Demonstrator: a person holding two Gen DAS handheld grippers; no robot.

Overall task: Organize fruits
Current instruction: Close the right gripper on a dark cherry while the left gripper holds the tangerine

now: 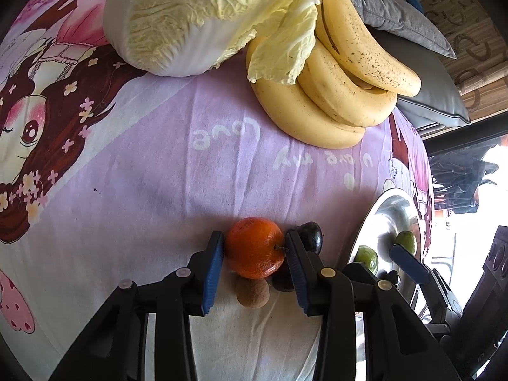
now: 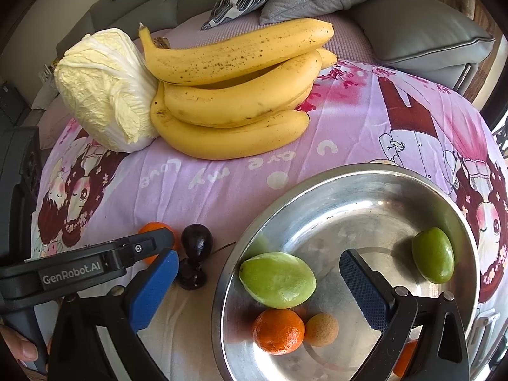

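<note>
My left gripper (image 1: 255,246) is shut on an orange tangerine (image 1: 255,247) on the pink cloth; it also shows partly behind the left gripper in the right wrist view (image 2: 154,227). Two dark plums (image 2: 197,241) and a small brown round fruit (image 1: 252,292) lie beside it. My right gripper (image 2: 258,281) is open and empty over the steel bowl (image 2: 349,184). The bowl holds two green fruits (image 2: 277,279), a tangerine (image 2: 278,331) and a brown round fruit (image 2: 321,329).
A bunch of bananas (image 2: 235,95) and a napa cabbage (image 2: 104,89) lie at the far side of the cloth-covered table. Grey cushions (image 2: 422,31) and a sofa stand behind. The bowl's rim (image 1: 371,219) is right of the left gripper.
</note>
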